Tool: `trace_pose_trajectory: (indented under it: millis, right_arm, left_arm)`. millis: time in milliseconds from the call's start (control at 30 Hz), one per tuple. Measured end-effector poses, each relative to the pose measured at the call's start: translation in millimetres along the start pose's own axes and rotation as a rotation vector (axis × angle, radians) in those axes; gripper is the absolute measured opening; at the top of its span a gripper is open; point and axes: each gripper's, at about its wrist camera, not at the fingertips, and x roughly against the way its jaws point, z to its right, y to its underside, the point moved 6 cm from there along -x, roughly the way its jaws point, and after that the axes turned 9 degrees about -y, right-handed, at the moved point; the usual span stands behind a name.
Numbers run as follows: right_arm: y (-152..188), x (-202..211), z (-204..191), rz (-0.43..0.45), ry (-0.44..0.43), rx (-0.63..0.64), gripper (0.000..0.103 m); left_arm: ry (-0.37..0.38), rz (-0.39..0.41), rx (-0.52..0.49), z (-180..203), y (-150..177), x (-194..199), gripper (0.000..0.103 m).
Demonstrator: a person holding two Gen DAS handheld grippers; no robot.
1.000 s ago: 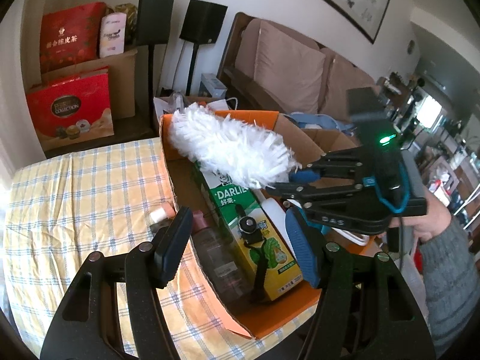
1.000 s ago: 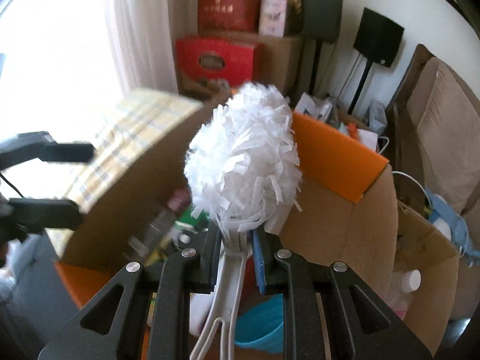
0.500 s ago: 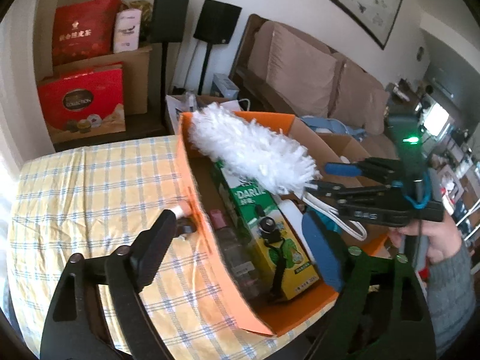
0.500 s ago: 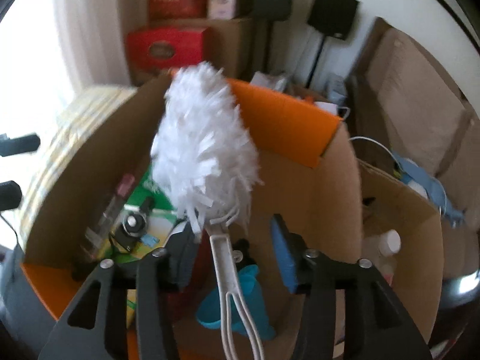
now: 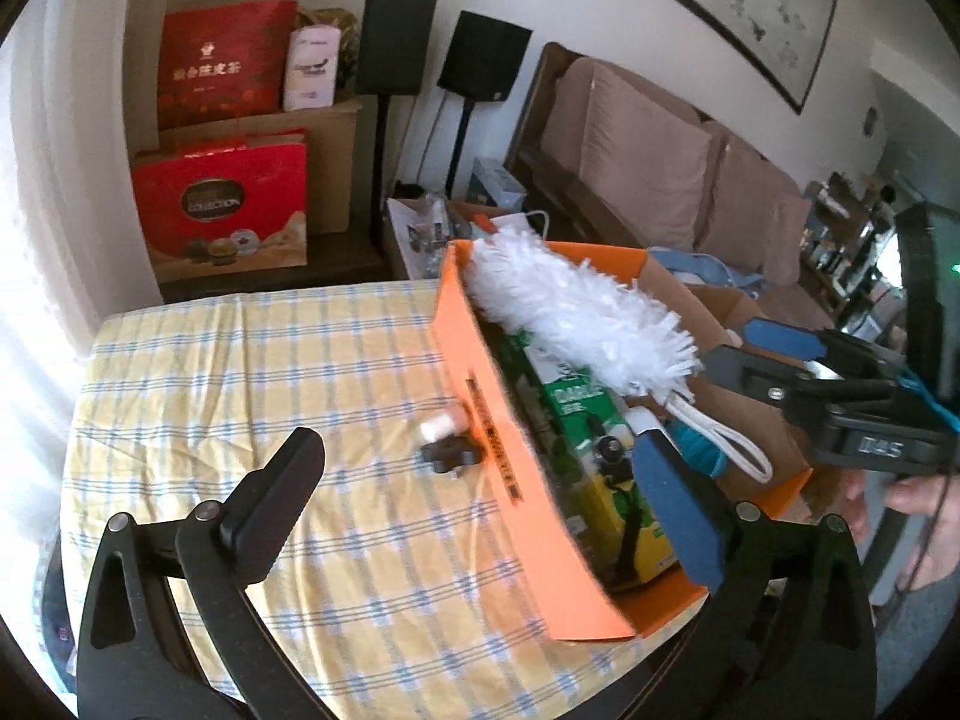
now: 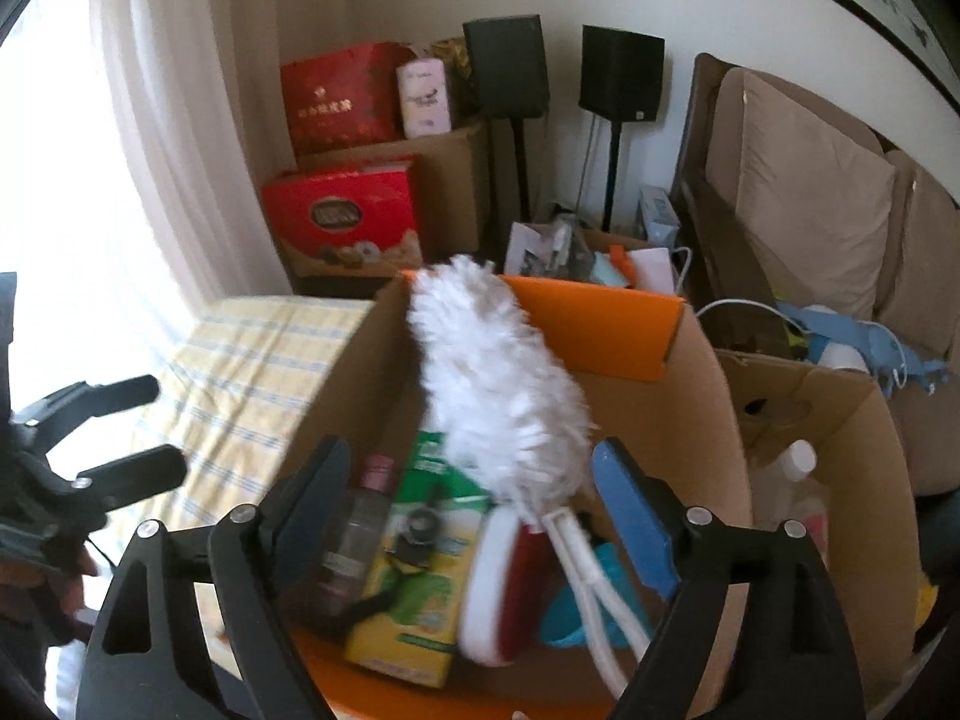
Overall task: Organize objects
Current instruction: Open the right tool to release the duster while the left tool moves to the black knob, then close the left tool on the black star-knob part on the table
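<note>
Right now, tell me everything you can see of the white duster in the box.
The white duster has a fluffy head of shredded white strips on a white looped plastic handle. It lies slanted in the open orange cardboard box, head up at the far flap, handle low among the cartons. The right gripper hangs over it with jaws open, not touching it.

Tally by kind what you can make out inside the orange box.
White duster: 1
Green-yellow carton: 1
Clear bottle: 1
Red-and-white round item: 1
Teal container: 1
Black strapped gadget: 1
Total in the orange box: 6
</note>
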Motion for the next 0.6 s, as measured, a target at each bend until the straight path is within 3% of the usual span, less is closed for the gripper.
trace_pose_trajectory:
  millis: [267, 467, 600]
  right_arm:
    - [6.4, 5.2, -30.1, 0.016, -0.080, -0.048, 0.086]
    - [15.4, 3.2, -37.7, 0.018, -0.113, -0.084, 0.085]
    - [20.3, 0.2, -36.8, 0.012, -0.126, -0.109, 0.084]
  left_arm:
    - [-0.052, -0.055, -0.009, -31.1, 16.6, -28.1, 0.103]
    - [-0.029, -0.099, -0.031, -44.2, 33.0, -61.8, 0.096]
    - [0.034, -0.159, 0.054, -50.7, 41.8, -80.6, 0.093]
